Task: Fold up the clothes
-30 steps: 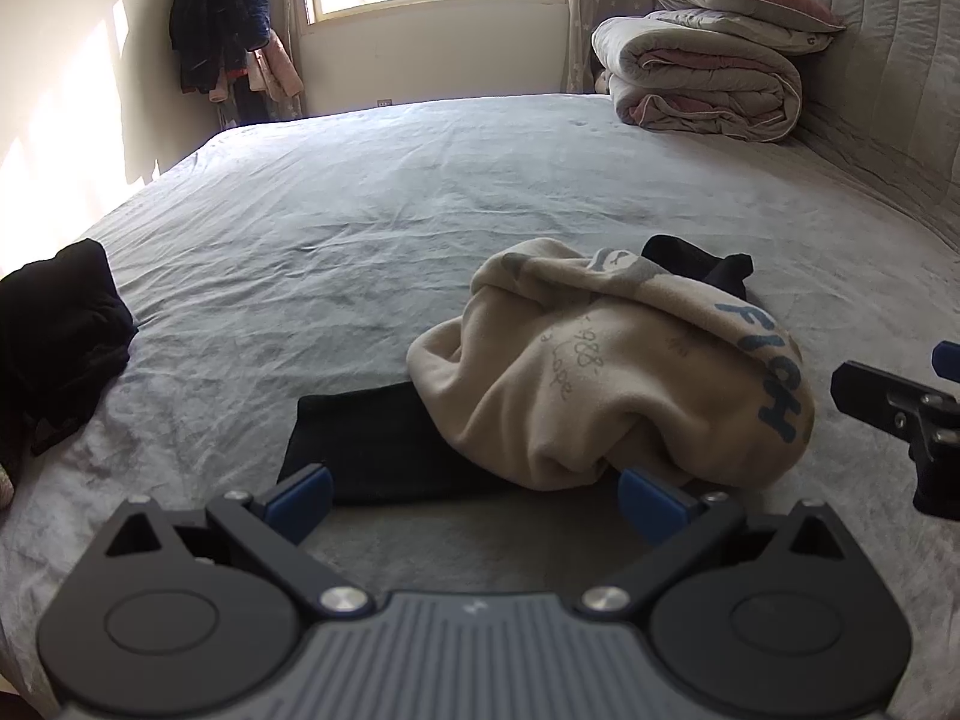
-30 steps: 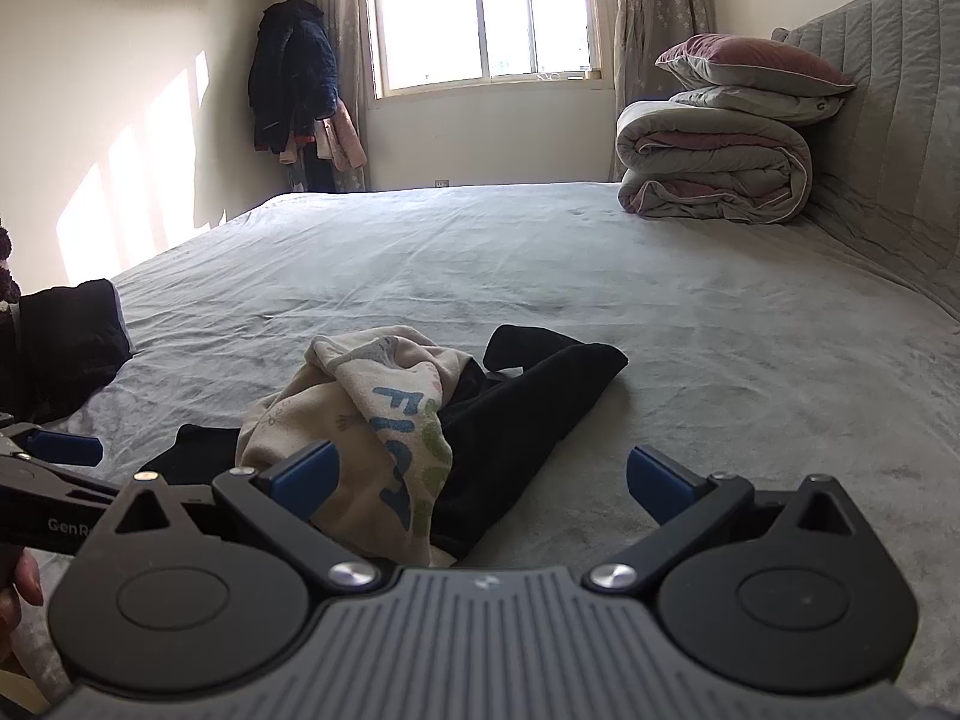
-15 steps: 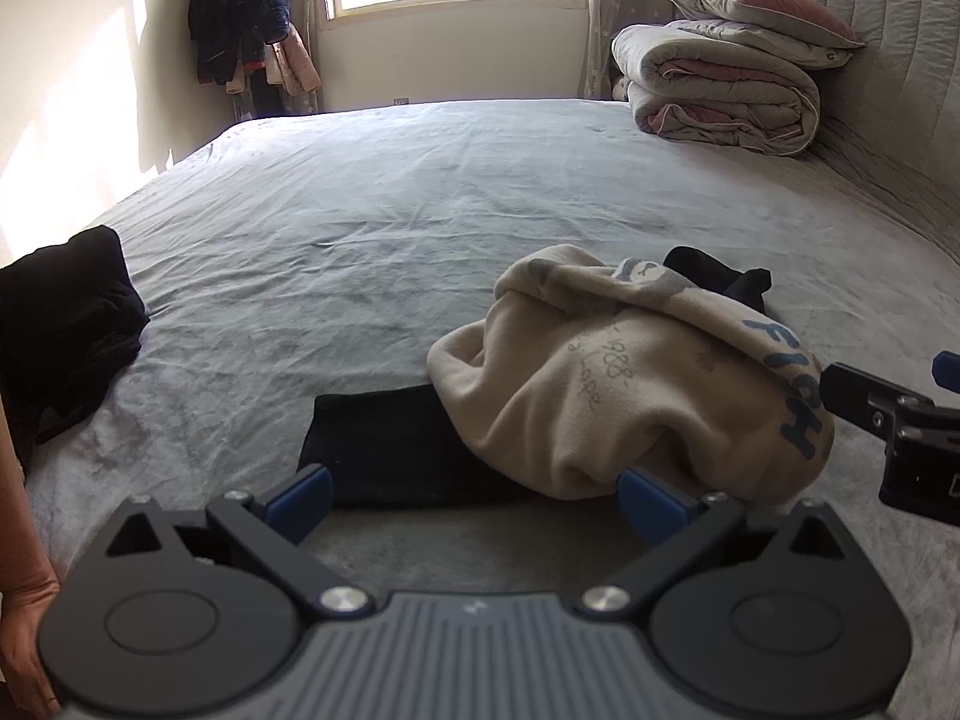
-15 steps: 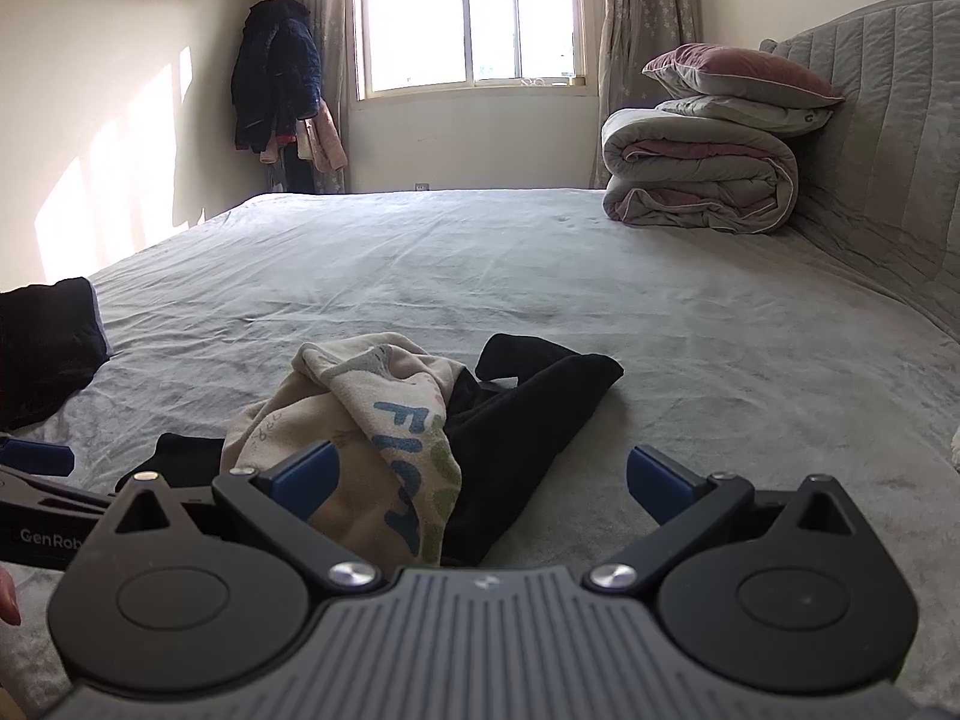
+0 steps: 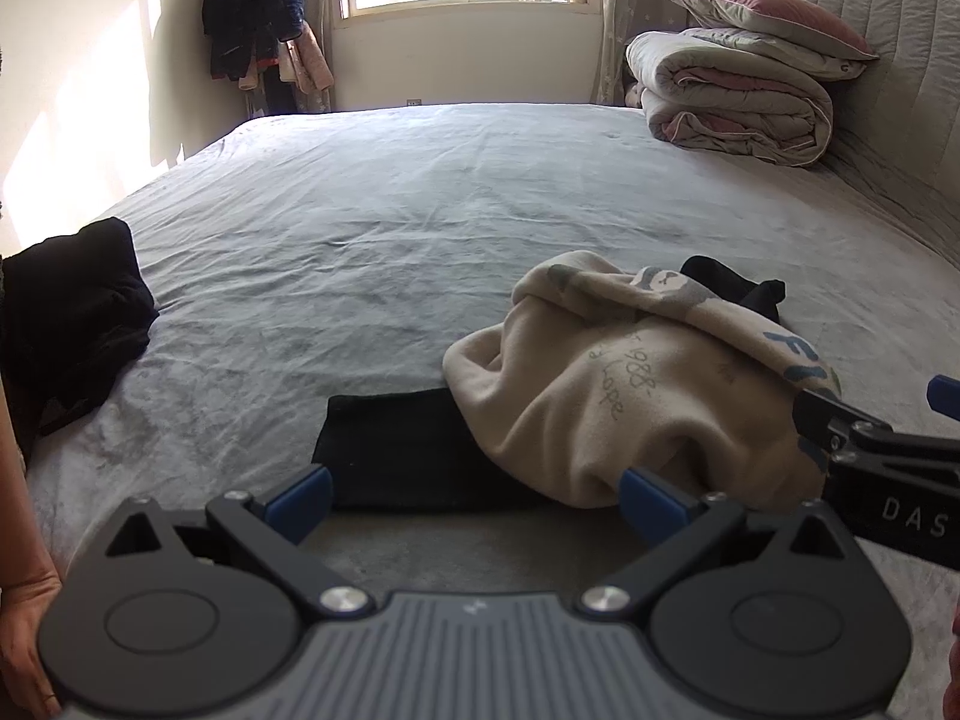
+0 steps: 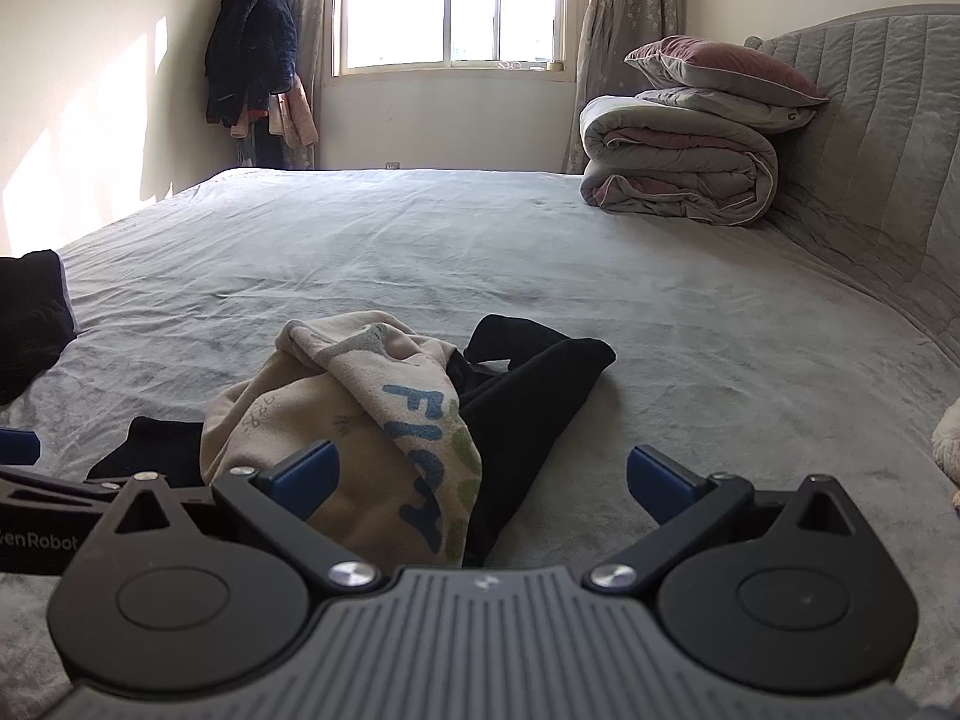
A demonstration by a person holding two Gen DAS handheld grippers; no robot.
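Step in hand: approach to the heap of clothes; judging from how things lie, no fold is begun and nothing is gripped yet
Left gripper (image 5: 474, 495): fingers spread wide and empty, low over the bed, its right blue pad just at the near hem of the cream sweatshirt
Right gripper (image 6: 483, 471): fingers also spread wide and empty, near the right end of the heap; whether its left pad touches the cloth I cannot tell
How to do it well: take the sweatshirt first because it lies on top; each gripper should pinch only one layer at a separate edge or corner, then lift and pull it apart from the dark piece before laying it flat on the free sheet behind; a grip in the middle of the lump would likely catch both garments together
Cream sweatshirt (image 5: 606, 396): crumpled in a rounded lump on the near part of the grey bed (image 5: 420, 210), soft fleece-like cloth, blue block letters on the right side and small grey writing on the front; sleeves and neck are not to be told apart
Black garment (image 6: 528, 396): lies under and behind the sweatshirt, one flat end out at the left, one bunched end out at the right
Other black clothes (image 5: 66, 324): separate pile at the left edge of the bed, well apart from the heap
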